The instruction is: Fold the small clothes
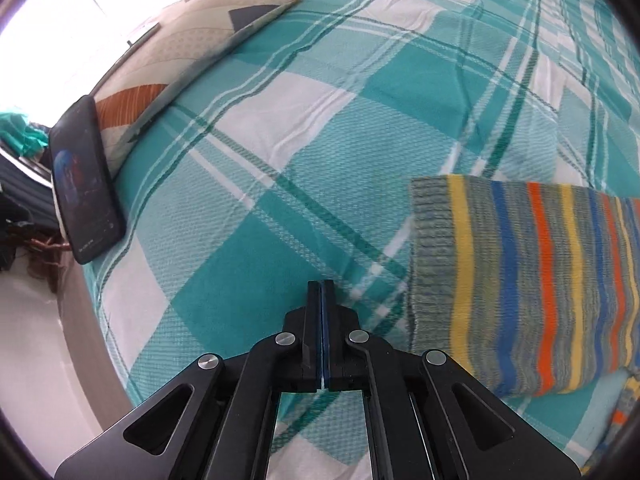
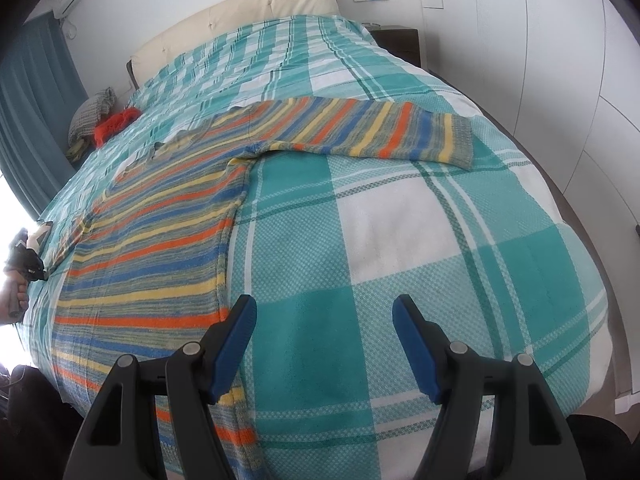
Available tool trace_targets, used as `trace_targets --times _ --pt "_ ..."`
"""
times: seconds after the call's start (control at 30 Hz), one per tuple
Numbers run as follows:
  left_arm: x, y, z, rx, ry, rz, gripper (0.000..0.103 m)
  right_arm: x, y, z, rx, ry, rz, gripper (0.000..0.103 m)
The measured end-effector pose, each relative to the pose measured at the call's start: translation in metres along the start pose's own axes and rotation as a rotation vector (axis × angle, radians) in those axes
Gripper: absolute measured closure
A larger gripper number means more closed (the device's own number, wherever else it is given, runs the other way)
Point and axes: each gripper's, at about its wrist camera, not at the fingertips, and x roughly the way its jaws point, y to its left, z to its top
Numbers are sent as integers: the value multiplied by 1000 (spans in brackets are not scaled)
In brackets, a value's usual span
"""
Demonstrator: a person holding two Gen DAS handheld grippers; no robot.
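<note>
At the bed's left edge a dark phone (image 1: 86, 184) leans against a patterned pillow (image 1: 188, 52). The left tongs (image 1: 321, 292) are clenched with nothing between them, above the checked bedspread (image 1: 280, 140), just beside the cuff of a striped sweater (image 2: 160, 236). The sweater lies spread flat across the bed, one sleeve (image 2: 372, 132) stretched toward the right edge. The right tongs (image 2: 324, 312) are released, hovering beside the sweater's hem near the bed's foot edge.

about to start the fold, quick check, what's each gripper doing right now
Left gripper: shut, holding nothing, beside the striped sweater.
Right gripper: open, empty.
</note>
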Motion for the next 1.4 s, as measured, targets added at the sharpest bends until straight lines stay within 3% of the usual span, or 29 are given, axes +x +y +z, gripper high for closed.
trace_targets --times 0.1,0.13,0.17,0.2,0.23,0.27,0.33,0.47,0.6,0.73,0.8,0.83,0.9,0.93,0.97,1.0,1.03,1.13,1.27,1.4 --pt "-11 13 -6 29 -31 -77 99 0 -3 0 14 4 -19 32" --pt "-18 15 -11 58 -45 -92 88 -1 -4 0 18 4 -24 25" --pt "-28 17 -20 84 -59 -122 63 -1 -4 0 19 5 -25 18" --pt "-40 22 -31 104 -83 -158 49 -3 -4 1 22 5 -17 17" --pt "-54 26 -45 125 -117 -191 27 -4 -5 1 26 6 -4 17" --pt "-69 29 -60 155 -148 -229 16 -5 -6 2 29 13 5 17" --pt "-91 27 -91 240 -168 -325 12 -7 -7 2 44 37 18 17" --pt "-104 8 -155 420 -86 -477 12 -10 -5 -4 69 131 89 17" --pt "-99 -19 -219 534 37 -534 12 -6 7 -18 47 278 159 17" --pt "-92 -32 -258 554 98 -556 13 6 15 -39 37 439 208 19" --pt "-91 -36 -268 560 87 -542 13 13 21 -52 35 515 260 28" --pt "-92 -39 -269 571 78 -529 15 16 25 -58 26 542 275 37" --pt "-93 -42 -271 576 74 -522 29 20 32 -65 4 557 276 46" --pt "-93 -43 -272 579 87 -531 50 21 34 -66 2 550 277 63" --pt "-94 -44 -272 590 96 -528 80 22 34 -67 7 546 271 97" --pt "-94 -46 -273 602 111 -518 97 23 32 -67 14 545 248 99" --pt "-93 -46 -273 601 124 -514 99 22 30 -67 23 542 231 100" --pt "-104 -42 -277 613 114 -466 102 13 32 -65 -6 543 153 100" --pt "-116 -40 -281 628 120 -452 103 -3 38 -68 -8 549 136 101" --pt "-100 -56 -293 608 144 -392 103 19 35 -74 5 570 89 101"
